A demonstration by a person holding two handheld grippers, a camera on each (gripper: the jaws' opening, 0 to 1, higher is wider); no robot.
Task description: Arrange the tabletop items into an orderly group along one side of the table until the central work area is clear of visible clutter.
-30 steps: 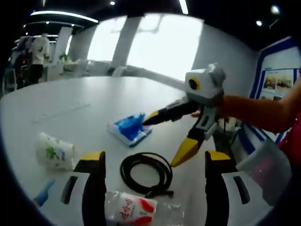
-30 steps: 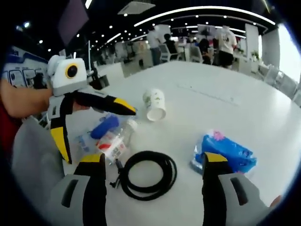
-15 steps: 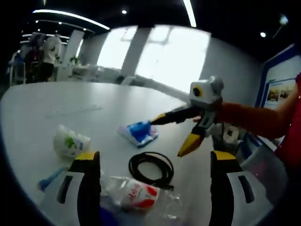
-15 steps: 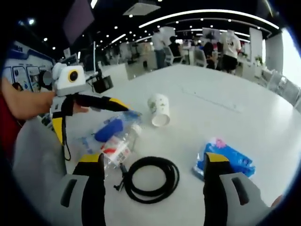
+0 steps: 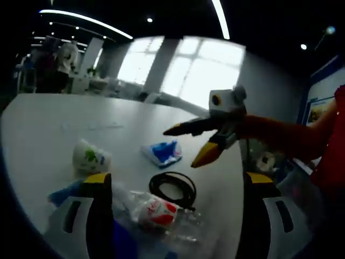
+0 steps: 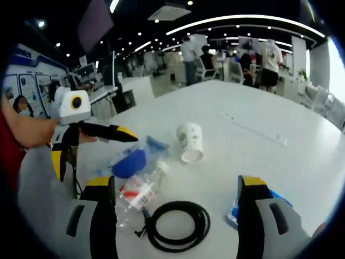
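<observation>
- I take the coiled black cable (image 6: pixel 175 225) as landmark; it lies flat on the white surface (image 6: pixel 253 145).
- A clear bag holding a red-labelled bottle (image 6: pixel 137 186) and a blue item (image 6: pixel 131 161) lies just beside the cable.
- A paper cup (image 6: pixel 190 141) lies on its side beyond it.
- A blue packet (image 5: pixel 163 151) sits near the cable.
- Left claw (image 6: pixel 86 144): spread, holding nothing.
- Right claw (image 5: pixel 186 144): spread, holding nothing.
</observation>
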